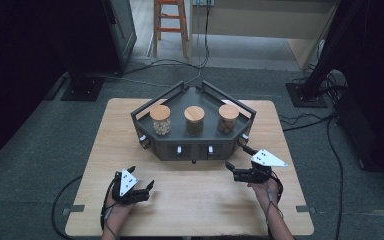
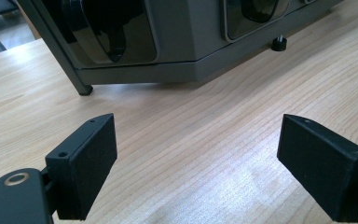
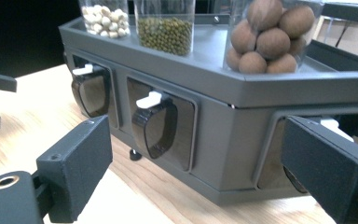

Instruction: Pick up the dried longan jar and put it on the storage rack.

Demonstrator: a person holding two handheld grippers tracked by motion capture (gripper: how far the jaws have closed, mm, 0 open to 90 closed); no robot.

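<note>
Both tongs gape wide before the grey rack [image 1: 180,145]; nothing held.

Matt grey rack, pale wood table, clear jars with wooden lids

I see the table [image 1: 190,200] as pale wood with a fine straight grain and a soft sheen; the rack [image 3: 223,88] looks like smooth matt grey painted metal, its dark scoop drawers [image 3: 156,128] glossy see-through plastic with white plastic tabs. The three jars [image 1: 195,120] read as clear glass or plastic, I cannot tell which, under smooth light wooden lids. On my left gripper [image 2: 196,158] and right gripper [image 3: 191,172] the jaw bodies are matt black plastic, and the pads [image 2: 93,172] look finely rough, like foam or rubber.
</note>
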